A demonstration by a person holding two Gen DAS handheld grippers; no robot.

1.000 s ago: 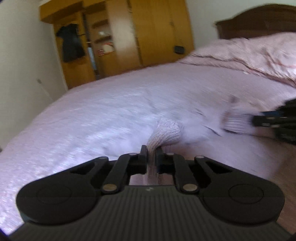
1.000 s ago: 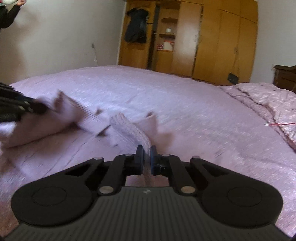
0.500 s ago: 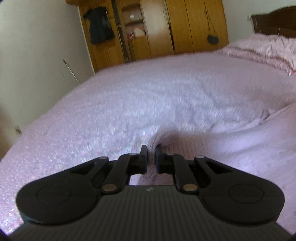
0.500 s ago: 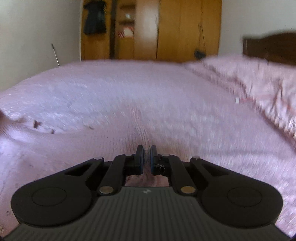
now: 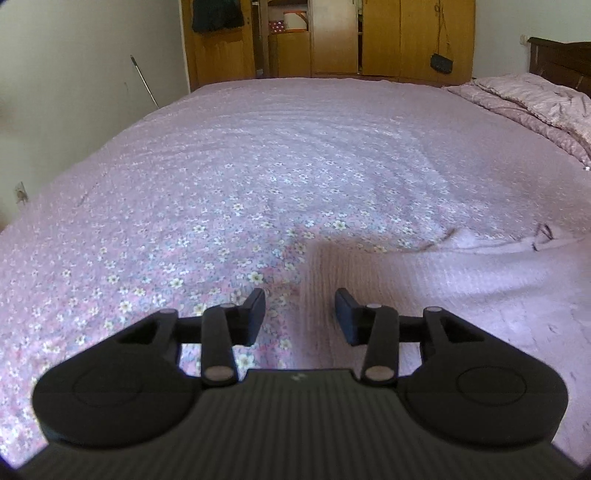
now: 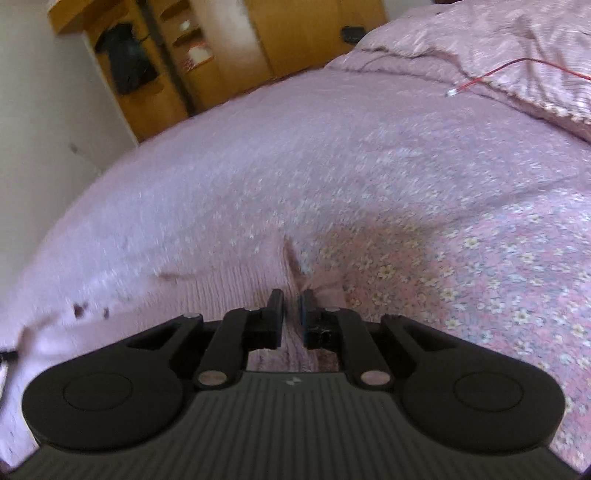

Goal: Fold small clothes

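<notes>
A pale pink knitted garment [image 5: 424,280] lies spread flat on the flowered pink bedspread [image 5: 258,166]. My left gripper [image 5: 300,299] hovers over the garment's left edge. Its jaws are opening, and the knit lies under the gap without either pad pressing on it. In the right wrist view the same garment [image 6: 221,288] stretches to the left, and my right gripper [image 6: 291,297] is shut on a puckered fold at its right edge, low over the bedspread [image 6: 332,147]. The right view is tilted.
A crumpled pink quilt [image 5: 535,99] lies at the head of the bed, with a red cable [image 6: 498,70] across it. Beyond the far edge of the bed stands a wooden wardrobe [image 5: 332,37], where a black bag [image 5: 441,62] and a dark garment [image 5: 216,14] hang. A wall runs along the left.
The garment has gone from lifted and bunched to flat on the bed. My left jaws have opened and let go of its edge. The right gripper has rolled and still pinches the knit.
</notes>
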